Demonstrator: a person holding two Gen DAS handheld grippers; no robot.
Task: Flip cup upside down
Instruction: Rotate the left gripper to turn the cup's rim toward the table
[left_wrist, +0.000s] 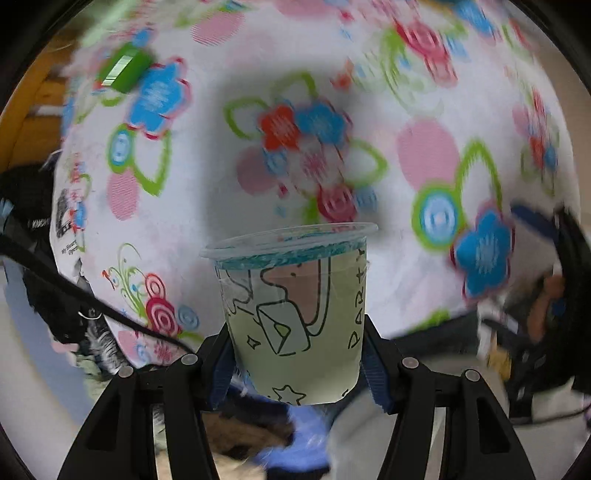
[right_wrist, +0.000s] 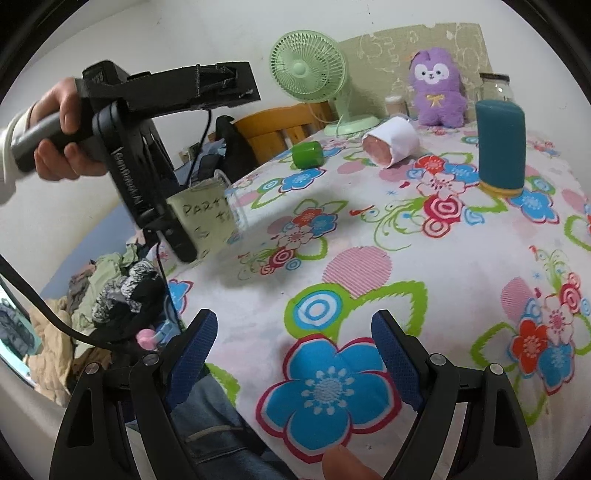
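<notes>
The left gripper (left_wrist: 297, 354) is closed on a clear plastic cup (left_wrist: 295, 314), its blue-padded fingers (left_wrist: 373, 373) pressing against the lower part of the cup's wall from either side. In the left wrist view the cup's rim points away from the camera toward the flowered tablecloth (left_wrist: 424, 155), which fills the blurred background; the cup carries black line drawings, stars and the letters "PART" down one side, with a blue band just under its rim. From the right wrist view the same cup (right_wrist: 207, 218) hangs in the air above the near left edge of the table, tilted so its open mouth faces right and slightly down, clear of the tablecloth (right_wrist: 424, 251). A hand (right_wrist: 62, 140) grips the handle of the left gripper (right_wrist: 177, 221) there. The right gripper (right_wrist: 293, 354) is wide open and holds nothing, its blue pads (right_wrist: 391, 354) standing well apart low over the near part of the table. Farther back on the cloth stand a teal cylinder (right_wrist: 500, 146), a purple plush toy (right_wrist: 437, 90) and a green desk fan (right_wrist: 308, 62); a white paper-wrapped roll (right_wrist: 391, 142) and a small green cup (right_wrist: 306, 155) lie on their sides. A pile of clothes (right_wrist: 110, 291) sits beside the table on the left.
</notes>
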